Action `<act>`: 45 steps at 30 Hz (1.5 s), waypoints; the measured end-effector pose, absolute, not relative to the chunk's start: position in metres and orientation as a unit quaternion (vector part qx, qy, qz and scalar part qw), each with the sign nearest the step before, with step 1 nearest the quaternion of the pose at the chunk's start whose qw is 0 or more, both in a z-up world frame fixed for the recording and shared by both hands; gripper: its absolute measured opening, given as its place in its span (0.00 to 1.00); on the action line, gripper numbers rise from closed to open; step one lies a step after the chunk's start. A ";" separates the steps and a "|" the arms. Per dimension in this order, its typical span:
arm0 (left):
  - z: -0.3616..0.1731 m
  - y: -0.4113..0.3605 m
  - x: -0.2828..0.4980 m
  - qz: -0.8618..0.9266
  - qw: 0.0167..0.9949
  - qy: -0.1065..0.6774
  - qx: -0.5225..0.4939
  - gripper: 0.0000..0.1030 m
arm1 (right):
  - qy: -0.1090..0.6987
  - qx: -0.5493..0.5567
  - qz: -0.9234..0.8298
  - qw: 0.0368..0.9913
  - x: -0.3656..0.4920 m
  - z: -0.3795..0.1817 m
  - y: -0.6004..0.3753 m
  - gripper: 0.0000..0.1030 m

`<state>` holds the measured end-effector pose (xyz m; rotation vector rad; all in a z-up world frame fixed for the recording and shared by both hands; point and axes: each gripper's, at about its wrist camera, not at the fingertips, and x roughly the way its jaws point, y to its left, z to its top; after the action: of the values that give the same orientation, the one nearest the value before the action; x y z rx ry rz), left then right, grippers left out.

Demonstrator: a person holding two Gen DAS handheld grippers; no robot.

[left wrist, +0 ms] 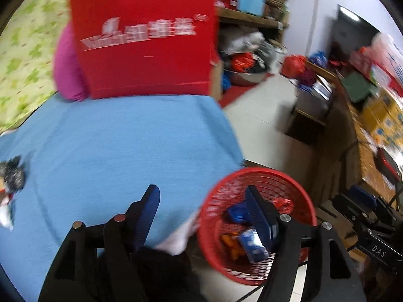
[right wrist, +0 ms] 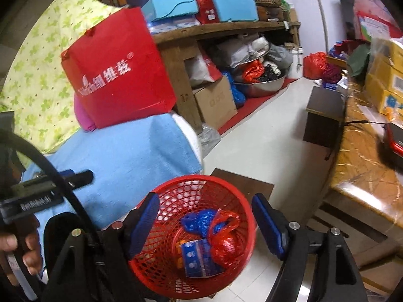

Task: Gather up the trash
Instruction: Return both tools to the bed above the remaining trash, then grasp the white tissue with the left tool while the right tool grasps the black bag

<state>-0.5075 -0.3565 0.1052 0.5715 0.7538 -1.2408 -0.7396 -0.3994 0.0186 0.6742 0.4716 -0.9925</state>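
Blue bedcover [left wrist: 121, 151] keeps crumpled scraps [left wrist: 11, 176] far left of the wide, empty left gripper [left wrist: 201, 201], while the red basket [right wrist: 241, 201] beneath the wide, empty right gripper [right wrist: 205, 214] holds several wrappers [right wrist: 201, 254].

Two close wrist views angled down, sharing red basket [left wrist: 257, 224] and blue-covered bed [right wrist: 126, 151].

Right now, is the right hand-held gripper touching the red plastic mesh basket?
Apart. The right wrist view shows the right hand-held gripper open above the red plastic mesh basket, nothing between its blue pads.
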 end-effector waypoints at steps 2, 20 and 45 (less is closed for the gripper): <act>0.109 -0.342 -0.484 -0.536 0.731 0.343 0.247 0.69 | 0.228 0.312 -0.451 0.804 -0.727 0.020 -0.398 0.77; 0.100 -0.189 -0.301 -0.363 0.835 0.397 0.118 0.69 | 0.258 0.235 -0.298 0.889 -0.561 0.098 -0.343 0.77; 0.074 -0.140 -0.141 -0.241 0.866 0.433 0.076 0.70 | 0.283 0.176 -0.134 0.933 -0.334 0.058 -0.290 0.77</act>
<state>-0.1414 -0.1399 0.0743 0.1585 0.9064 -0.5041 -0.3337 -0.2904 0.0581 0.3591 0.5789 -0.2741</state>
